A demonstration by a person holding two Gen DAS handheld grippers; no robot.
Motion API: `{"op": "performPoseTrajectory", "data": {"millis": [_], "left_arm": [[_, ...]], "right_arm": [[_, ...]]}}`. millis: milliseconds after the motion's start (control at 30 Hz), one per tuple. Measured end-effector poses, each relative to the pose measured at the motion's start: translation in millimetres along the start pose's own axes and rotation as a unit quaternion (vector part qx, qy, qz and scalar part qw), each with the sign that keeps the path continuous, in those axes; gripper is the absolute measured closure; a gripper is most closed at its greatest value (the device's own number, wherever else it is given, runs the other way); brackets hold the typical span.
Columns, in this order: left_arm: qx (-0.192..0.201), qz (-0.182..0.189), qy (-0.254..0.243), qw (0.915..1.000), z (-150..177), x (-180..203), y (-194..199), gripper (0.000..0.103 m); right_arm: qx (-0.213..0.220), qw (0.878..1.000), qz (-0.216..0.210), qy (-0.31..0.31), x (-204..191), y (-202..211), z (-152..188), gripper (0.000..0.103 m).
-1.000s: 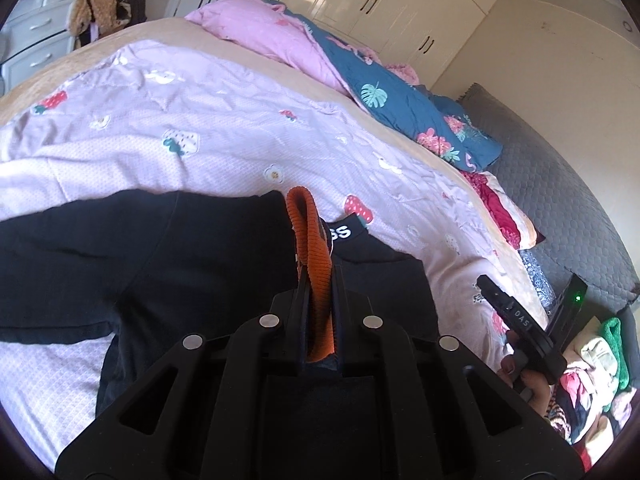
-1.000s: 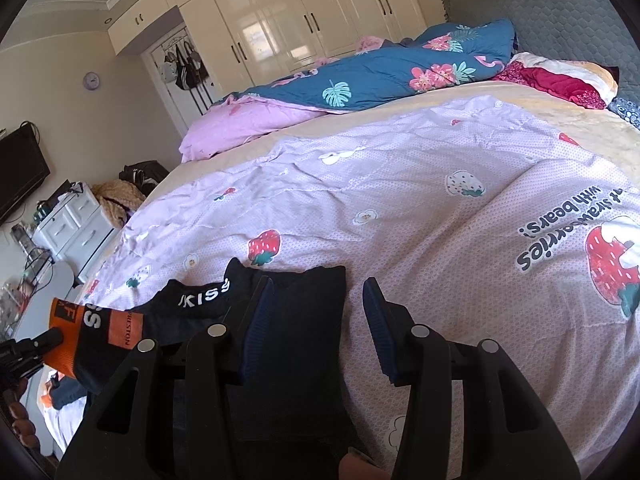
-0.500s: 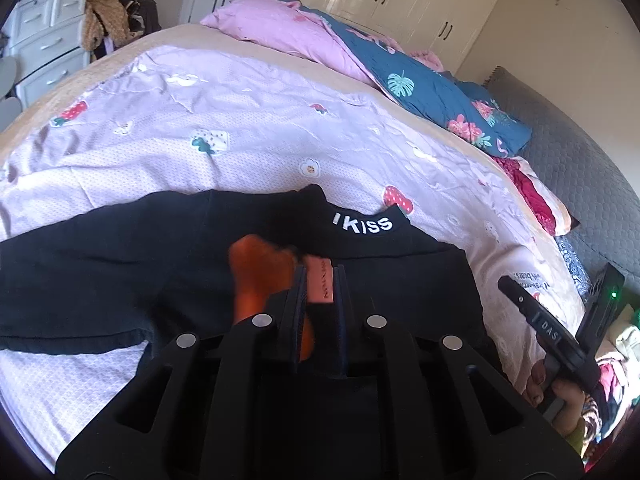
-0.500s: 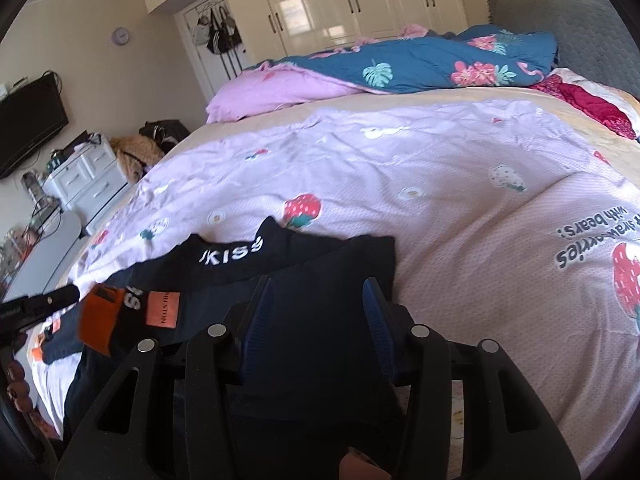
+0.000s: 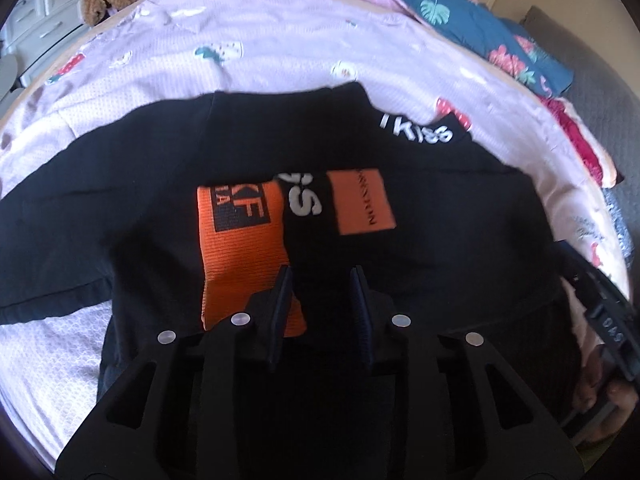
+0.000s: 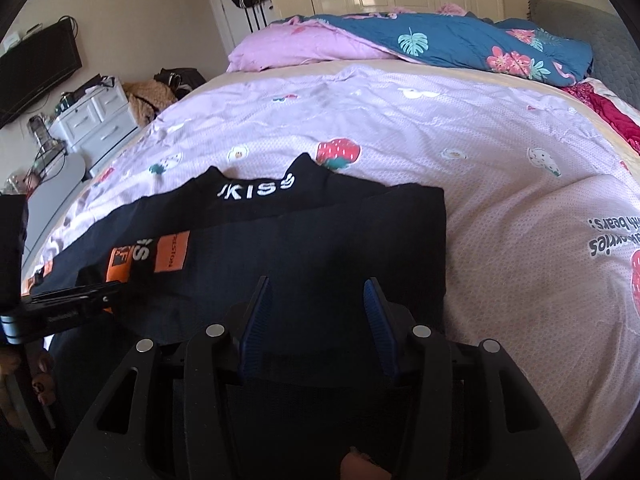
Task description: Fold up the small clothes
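A black top (image 5: 132,184) with white "KISS" lettering lies spread on the lilac bedspread (image 5: 248,52). Its orange-cuffed sleeve (image 5: 240,240) lies folded across the body, beside an orange patch (image 5: 362,200). My left gripper (image 5: 322,280) is open and empty just above the sleeve's cuff end. In the right wrist view the same top (image 6: 320,248) lies flat, and my right gripper (image 6: 318,292) is open and empty over its near right part. The left gripper's body (image 6: 60,308) shows at the left edge of that view.
Pink and blue floral quilts (image 6: 420,40) are heaped at the far side of the bed. A grey headboard (image 6: 580,20) is at the right. White drawers (image 6: 96,120) and a TV (image 6: 36,68) stand left of the bed. The right gripper (image 5: 604,320) shows at the left wrist view's right edge.
My left gripper, shut on the orange-cuffed sleeve before, has laid it across the top's body and opened. Both grippers have moved lower and closer to the garment.
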State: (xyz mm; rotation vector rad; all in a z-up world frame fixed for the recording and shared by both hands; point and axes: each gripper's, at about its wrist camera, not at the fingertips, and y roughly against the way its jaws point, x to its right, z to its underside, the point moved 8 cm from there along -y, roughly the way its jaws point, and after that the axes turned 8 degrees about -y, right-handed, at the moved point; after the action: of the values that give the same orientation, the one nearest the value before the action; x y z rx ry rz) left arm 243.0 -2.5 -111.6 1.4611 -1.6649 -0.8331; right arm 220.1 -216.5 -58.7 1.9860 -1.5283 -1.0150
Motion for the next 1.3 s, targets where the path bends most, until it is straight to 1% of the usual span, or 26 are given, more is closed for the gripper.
{"op": "performPoseTrajectory", "data": {"millis": [100, 200, 267, 333, 367, 400, 500, 600, 733, 800, 867, 967, 1033, 1067, 1100, 1133, 1167, 1233, 1300], "left_arm": [[-0.002, -0.005, -0.004, 1.0000, 3.6, -0.6, -2.8, 0.079], [-0.002, -0.004, -0.004, 1.0000, 4.2, -0.7, -3.2, 0.076], [-0.003, -0.008, -0.006, 0.9999, 4.8, 0.5, -4.1, 0.075], [-0.004, -0.010, -0.008, 0.9999, 4.7, 2.2, -5.1, 0.071], [-0.003, -0.007, -0.009, 0.9999, 4.3, 3.8, -5.0, 0.067], [-0.003, -0.009, -0.013, 0.9999, 4.0, 5.6, -4.8, 0.065], [-0.009, -0.022, -0.030, 0.9993, 2.9, 10.8, -5.0, 0.063], [-0.026, -0.033, -0.022, 0.9989, 2.4, 13.4, -3.5, 0.059], [-0.045, -0.048, -0.018, 0.9976, 0.3, 16.6, -5.1, 0.056], [-0.045, -0.043, -0.018, 0.9979, -1.8, 18.4, -5.1, 0.049], [-0.040, -0.036, -0.016, 0.9984, -1.3, 18.1, -5.0, 0.049], [-0.027, -0.035, -0.017, 0.9989, 3.3, 16.9, -1.4, 0.049], [-0.014, -0.033, -0.021, 0.9992, 6.6, 17.9, 7.1, 0.046], [-0.008, -0.028, -0.018, 0.9994, 7.3, 17.8, 11.2, 0.041], [0.001, -0.020, -0.011, 0.9997, 7.1, 16.3, 18.7, 0.034], [0.007, -0.018, -0.006, 0.9998, 8.6, 13.0, 24.4, 0.032], [0.015, -0.018, -0.002, 0.9997, 8.4, 9.5, 30.5, 0.031], [0.032, -0.024, -0.001, 0.9992, 3.6, 6.2, 40.6, 0.027], [0.044, -0.033, 0.002, 0.9985, 0.8, 0.5, 49.9, 0.016]], "right_arm": [[-0.010, 1.000, 0.009, 0.008, -0.5, -3.5, 4.3, 0.052], [-0.027, 0.999, 0.031, 0.011, 5.5, -10.0, 9.3, 0.048], [-0.048, 0.997, 0.059, 0.012, 14.2, -19.0, 16.1, 0.046], [-0.067, 0.995, 0.070, 0.012, 21.6, -27.0, 22.8, 0.046], [-0.069, 0.995, 0.069, 0.010, 23.1, -28.2, 23.7, 0.046], [-0.070, 0.995, 0.067, 0.008, 24.2, -28.4, 23.6, 0.046], [-0.075, 0.995, 0.060, 0.000, 25.9, -28.0, 22.4, 0.045], [-0.078, 0.996, 0.043, -0.015, 28.2, -25.4, 20.6, 0.044], [-0.080, 0.996, 0.025, -0.027, 29.1, -22.5, 19.5, 0.042], [-0.076, 0.997, 0.022, -0.023, 29.5, -20.4, 20.0, 0.042], [-0.070, 0.997, 0.019, -0.024, 29.0, -17.3, 21.4, 0.040], [-0.054, 0.998, 0.016, -0.021, 24.4, -10.5, 20.3, 0.031], [-0.035, 0.999, 0.021, -0.007, 18.9, -2.0, 17.7, 0.025], [-0.026, 0.999, 0.022, 0.000, 15.9, 1.9, 16.3, 0.023], [-0.016, 1.000, 0.021, 0.006, 12.6, 5.7, 14.2, 0.019], [-0.008, 1.000, 0.018, 0.008, 9.6, 9.8, 12.6, 0.016], [0.001, 1.000, 0.016, 0.010, 6.2, 14.9, 10.5, 0.014], [0.017, 1.000, 0.012, 0.009, 1.3, 23.5, 6.4, 0.008], [0.034, 0.999, 0.010, 0.009, -4.6, 31.1, 1.8, 0.006]]}}
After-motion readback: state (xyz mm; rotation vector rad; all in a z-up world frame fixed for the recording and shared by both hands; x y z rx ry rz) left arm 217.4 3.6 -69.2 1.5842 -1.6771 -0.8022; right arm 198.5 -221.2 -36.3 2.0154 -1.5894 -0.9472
